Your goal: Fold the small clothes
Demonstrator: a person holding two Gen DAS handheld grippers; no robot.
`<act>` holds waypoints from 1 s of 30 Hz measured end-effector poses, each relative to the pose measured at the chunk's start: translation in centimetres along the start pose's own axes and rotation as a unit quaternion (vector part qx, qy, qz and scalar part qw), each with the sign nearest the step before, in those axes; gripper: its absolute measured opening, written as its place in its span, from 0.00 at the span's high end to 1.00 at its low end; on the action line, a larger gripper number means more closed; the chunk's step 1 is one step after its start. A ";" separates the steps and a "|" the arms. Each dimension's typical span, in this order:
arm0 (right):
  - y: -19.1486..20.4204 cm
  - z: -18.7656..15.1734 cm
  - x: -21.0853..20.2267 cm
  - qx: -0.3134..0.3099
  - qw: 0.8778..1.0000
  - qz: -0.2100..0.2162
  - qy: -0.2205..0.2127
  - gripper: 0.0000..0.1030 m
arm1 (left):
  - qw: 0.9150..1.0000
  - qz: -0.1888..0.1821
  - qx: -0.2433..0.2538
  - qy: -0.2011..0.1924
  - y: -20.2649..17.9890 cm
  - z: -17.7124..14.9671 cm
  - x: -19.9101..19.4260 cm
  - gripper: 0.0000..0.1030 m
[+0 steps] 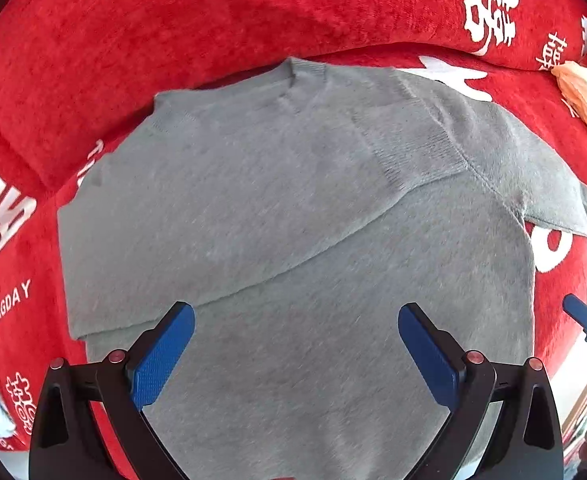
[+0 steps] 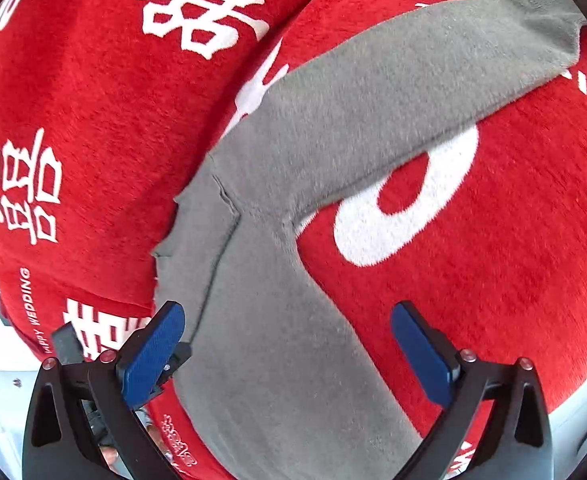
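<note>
item: grey sweater (image 1: 293,208), lying flat on a red cover (image 1: 173,20) with white characters. one sleeve (image 1: 409,148) is folded across the chest, cuff near the collar (image 1: 305,70); the other sleeve (image 2: 393,92) stretches out from the body over the cover. left gripper (image 1: 296,354): above the sweater's lower body, blue fingers (image 1: 163,354) spread wide, nothing between them. right gripper (image 2: 287,354): above the sweater's side below the outstretched sleeve, fingers (image 2: 421,354) spread wide, nothing gripped. orange cloth (image 1: 585,96): on the cover, beyond the sweater's shoulder.

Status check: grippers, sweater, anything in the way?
Left gripper open, empty. Right gripper open, empty. Grey sweater flat, one sleeve unfolded. Nothing blocking.
</note>
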State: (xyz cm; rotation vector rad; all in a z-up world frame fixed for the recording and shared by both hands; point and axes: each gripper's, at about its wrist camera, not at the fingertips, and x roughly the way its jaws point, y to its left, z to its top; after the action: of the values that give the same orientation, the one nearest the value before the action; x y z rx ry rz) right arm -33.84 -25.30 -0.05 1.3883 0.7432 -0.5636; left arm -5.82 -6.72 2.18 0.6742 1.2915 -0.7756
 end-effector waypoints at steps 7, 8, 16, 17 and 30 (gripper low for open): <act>-1.5 0.8 0.1 0.014 0.999 0.004 0.029 0.00 | 1.000 0.007 0.013 0.018 -2.1 1.4 1.3 0.01; -1.9 1.1 -0.1 0.020 0.999 0.000 0.026 0.00 | 1.000 0.006 0.015 0.019 -2.2 1.5 1.4 0.01; -5.5 3.8 -2.8 0.085 0.996 -0.020 -0.013 0.00 | 0.999 -0.034 0.015 -0.003 -3.2 2.8 0.9 0.01; -6.0 4.2 -3.1 0.095 0.995 -0.023 -0.019 0.00 | 0.999 -0.035 0.014 -0.011 -3.3 3.0 0.7 0.01; -14.0 12.6 -8.4 0.190 0.972 -0.052 -0.129 0.00 | 0.998 -0.023 -0.038 0.054 -4.8 4.7 3.8 0.01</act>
State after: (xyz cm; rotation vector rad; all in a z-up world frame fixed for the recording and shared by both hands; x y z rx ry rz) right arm -48.08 -40.01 -2.73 1.5909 0.5148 -0.9891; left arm -6.69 -13.75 -0.84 0.6336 1.4317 -0.7306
